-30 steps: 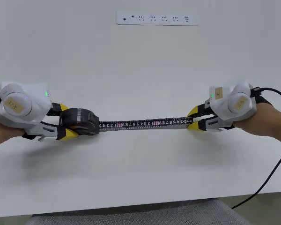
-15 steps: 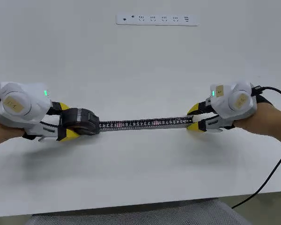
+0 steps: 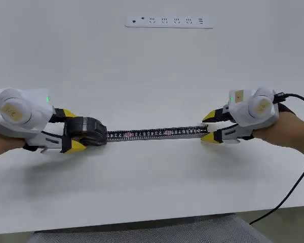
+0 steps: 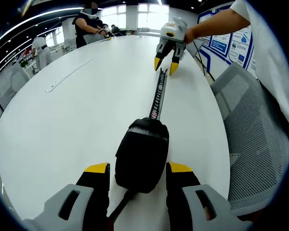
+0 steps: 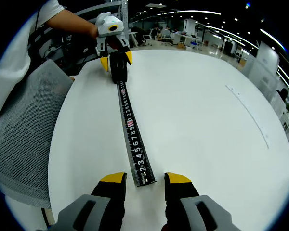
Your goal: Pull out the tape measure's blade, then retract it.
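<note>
We hold two matching tools, the left gripper and the right gripper. Each has a rounded white housing. Ahead of the housing run grey and black jaws with yellow tips. On the housing's round face sits a tan sticker with dark marks, and a small green light glows at the housing's edge. Behind the right housing a black cable trails off. We wear a white short-sleeved shirt.
</note>
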{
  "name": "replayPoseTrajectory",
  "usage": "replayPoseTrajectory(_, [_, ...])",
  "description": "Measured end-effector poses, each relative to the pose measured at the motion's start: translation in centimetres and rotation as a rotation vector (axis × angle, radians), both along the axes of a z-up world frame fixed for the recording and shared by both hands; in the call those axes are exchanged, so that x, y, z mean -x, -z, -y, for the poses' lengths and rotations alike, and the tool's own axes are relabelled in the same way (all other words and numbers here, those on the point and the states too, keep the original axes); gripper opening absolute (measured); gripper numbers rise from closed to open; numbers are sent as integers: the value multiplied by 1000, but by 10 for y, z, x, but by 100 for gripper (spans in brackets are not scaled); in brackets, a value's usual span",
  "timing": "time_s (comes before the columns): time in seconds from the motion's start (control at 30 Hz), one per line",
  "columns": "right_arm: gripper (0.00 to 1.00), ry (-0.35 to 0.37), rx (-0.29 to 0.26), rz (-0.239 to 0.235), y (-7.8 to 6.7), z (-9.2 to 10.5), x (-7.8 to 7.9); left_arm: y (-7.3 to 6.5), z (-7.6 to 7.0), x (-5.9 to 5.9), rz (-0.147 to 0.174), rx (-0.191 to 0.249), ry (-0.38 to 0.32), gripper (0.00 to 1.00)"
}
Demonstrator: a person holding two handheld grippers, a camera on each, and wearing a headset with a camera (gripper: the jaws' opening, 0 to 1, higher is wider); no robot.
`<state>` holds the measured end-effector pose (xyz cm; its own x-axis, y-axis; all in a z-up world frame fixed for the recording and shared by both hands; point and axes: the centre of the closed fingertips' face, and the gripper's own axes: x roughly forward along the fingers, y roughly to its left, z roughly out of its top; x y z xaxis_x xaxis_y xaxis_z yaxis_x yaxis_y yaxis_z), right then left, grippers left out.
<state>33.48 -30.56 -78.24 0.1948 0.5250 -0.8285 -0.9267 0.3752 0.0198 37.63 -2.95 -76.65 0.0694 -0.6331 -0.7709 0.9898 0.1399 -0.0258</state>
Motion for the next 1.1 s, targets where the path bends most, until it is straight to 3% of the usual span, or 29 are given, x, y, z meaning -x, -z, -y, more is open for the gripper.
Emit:
replayPoseTrajectory(0.1, [37,29,-21,-9,-3,-3,1,-5,0,0,-9,19,-26,47])
replayPoseTrajectory(0.33, [46,63,-44,-2,-10,-8,4,-7,-7,1,3,28,-78,53])
replayPoseTrajectory(0.43, [50,82,-62,-16,-11,-10,7,-10,-9,2,-4,53,-125,57])
replayPoseTrajectory(0.8, [77,131,-82,15,-15,-15,3,-17,-14,5,-5,106,-229,69])
replayPoseTrajectory(1.1, [76,146,-94,18,-20,-17,7,-22,-16,6,-2,132,-279,72])
